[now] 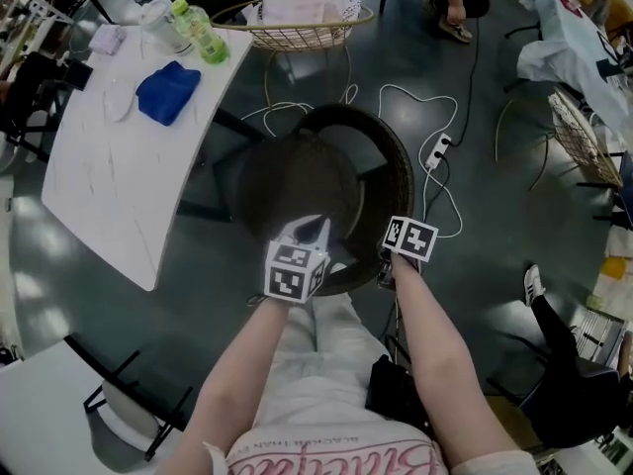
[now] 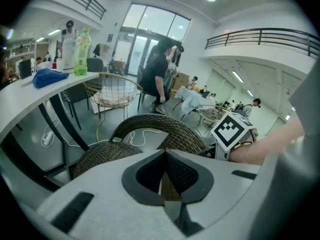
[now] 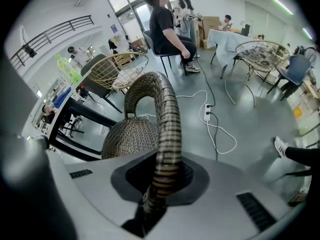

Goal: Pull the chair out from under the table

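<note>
A dark woven chair stands out on the floor beside the white table, its curved back rim toward the right. My left gripper sits at the near edge of the seat, and in the left gripper view its jaws are shut on a sliver of the woven edge. My right gripper grips the rim's near end. In the right gripper view the striped woven rim runs up between the pads, which press on it.
A blue cloth and a green bottle lie on the table. A pale wire chair stands beyond. White cables and a power strip trail on the floor to the right. A person sits farther back.
</note>
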Tool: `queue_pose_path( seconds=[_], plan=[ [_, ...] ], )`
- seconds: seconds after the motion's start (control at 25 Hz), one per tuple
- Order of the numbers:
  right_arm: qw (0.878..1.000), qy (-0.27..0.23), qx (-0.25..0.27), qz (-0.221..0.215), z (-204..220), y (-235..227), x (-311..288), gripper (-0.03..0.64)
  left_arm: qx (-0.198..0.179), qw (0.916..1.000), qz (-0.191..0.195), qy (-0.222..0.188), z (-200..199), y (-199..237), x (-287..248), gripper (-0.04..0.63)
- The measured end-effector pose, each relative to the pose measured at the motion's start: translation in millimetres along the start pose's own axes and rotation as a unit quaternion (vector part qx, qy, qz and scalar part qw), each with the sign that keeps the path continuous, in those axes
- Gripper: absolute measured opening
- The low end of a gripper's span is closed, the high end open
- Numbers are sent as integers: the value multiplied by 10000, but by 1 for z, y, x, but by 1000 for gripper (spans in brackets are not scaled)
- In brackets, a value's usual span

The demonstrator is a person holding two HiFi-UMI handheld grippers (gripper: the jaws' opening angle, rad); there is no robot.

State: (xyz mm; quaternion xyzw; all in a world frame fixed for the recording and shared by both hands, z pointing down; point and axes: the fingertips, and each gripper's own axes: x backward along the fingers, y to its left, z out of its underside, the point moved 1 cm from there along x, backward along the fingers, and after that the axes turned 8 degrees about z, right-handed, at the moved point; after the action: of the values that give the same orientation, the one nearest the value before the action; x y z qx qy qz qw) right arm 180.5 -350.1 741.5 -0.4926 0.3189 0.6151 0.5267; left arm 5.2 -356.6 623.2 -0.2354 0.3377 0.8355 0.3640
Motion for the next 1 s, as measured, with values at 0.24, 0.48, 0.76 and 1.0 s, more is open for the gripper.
queue_pose_path(
  seconds=[0.24,0.48,0.76,1.0],
  plan=[
    [9998,-16,-128,132,10,-63,10,41,-93,9998,176,88,4,-25,-16,5],
    [9996,11,-164,245,16,-115,18,45,-280,9987,355,222,4,-47,-30,5],
    [9993,61,-152,344,23,-150,25,57,-424,9974,480,333,6,-63,-38,5],
    [9977,115,-26,667,23,-157,30,92,-513,9969,467,367,6,-67,-32,5]
  ],
)
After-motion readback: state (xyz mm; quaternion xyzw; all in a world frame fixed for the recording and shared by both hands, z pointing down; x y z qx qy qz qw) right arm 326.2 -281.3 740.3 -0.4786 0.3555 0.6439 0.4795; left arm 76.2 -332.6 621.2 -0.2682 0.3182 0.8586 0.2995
